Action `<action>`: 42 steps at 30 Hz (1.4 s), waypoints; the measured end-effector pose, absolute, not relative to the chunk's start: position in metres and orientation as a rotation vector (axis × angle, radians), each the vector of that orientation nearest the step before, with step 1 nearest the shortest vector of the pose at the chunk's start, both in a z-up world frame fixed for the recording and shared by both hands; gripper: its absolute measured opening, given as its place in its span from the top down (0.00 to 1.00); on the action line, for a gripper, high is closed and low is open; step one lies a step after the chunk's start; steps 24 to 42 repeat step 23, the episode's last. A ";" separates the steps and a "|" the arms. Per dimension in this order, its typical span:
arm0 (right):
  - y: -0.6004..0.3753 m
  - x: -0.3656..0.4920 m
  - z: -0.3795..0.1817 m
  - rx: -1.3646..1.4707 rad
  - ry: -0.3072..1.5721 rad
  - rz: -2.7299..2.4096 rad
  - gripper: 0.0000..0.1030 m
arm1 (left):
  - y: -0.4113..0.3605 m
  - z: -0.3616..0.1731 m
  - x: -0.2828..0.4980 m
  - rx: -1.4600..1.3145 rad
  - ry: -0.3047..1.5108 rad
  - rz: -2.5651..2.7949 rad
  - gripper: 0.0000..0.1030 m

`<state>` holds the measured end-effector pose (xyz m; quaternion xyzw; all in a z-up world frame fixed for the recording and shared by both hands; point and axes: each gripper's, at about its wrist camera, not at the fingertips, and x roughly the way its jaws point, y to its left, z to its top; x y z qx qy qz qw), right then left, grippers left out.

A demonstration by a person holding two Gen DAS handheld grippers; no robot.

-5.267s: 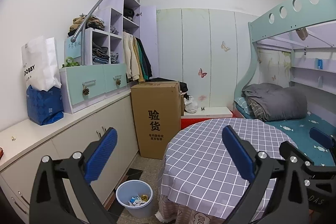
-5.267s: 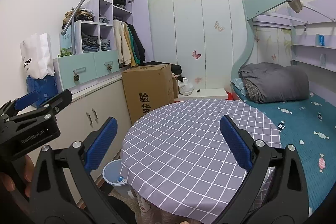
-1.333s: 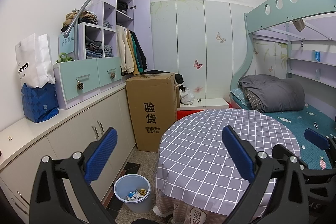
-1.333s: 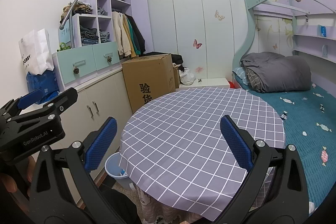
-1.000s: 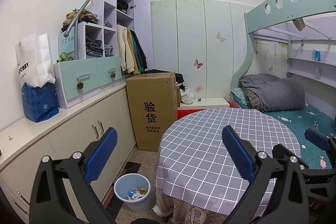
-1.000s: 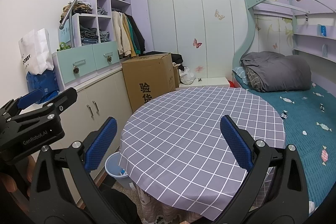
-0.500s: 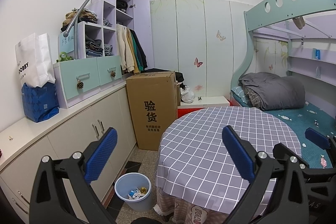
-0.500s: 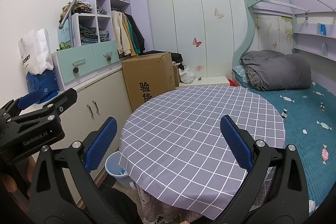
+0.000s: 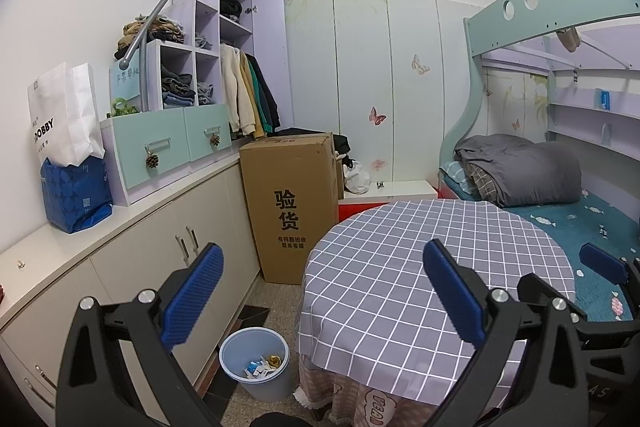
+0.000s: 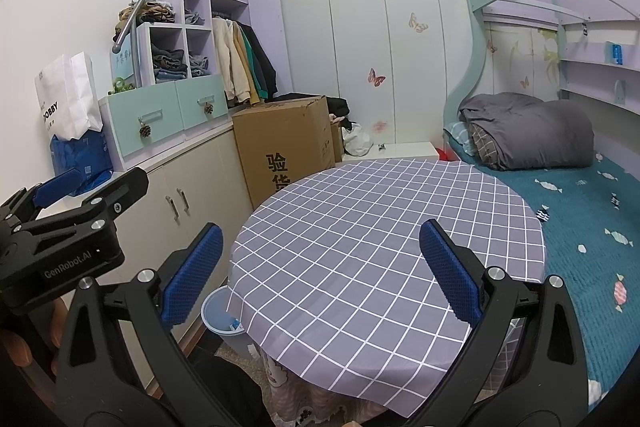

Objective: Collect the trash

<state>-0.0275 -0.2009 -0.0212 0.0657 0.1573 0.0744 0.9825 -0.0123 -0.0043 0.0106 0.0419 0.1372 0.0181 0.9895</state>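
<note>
Both grippers are held level, side by side and facing forward. The left gripper (image 9: 322,291) has its jaws spread wide with nothing between them. The right gripper (image 10: 320,271) shows the same: jaws wide apart, gap bare. Its blue pads (image 10: 448,269) face inward. A fingertip of the left hand (image 10: 18,351) shows behind the left gripper's body.

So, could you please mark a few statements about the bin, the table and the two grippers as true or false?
1. The blue bin stands on the floor beside the round table. True.
2. The bin is empty. False: wrappers lie inside it.
3. The left gripper is shut on a wrapper. False: it is open, holding nothing.
4. The right gripper is open. True.
5. The cardboard box lies on the bed. False: it stands on the floor.
</note>
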 end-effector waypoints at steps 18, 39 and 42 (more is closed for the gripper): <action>-0.211 -0.009 -0.037 0.139 0.359 0.140 0.06 | -0.003 -0.003 0.013 0.090 0.331 0.035 0.05; -0.229 0.012 -0.051 0.166 0.409 0.115 0.06 | -0.009 -0.019 0.038 0.082 0.407 0.036 0.05; -0.229 0.012 -0.051 0.166 0.409 0.115 0.06 | -0.009 -0.019 0.038 0.082 0.407 0.036 0.05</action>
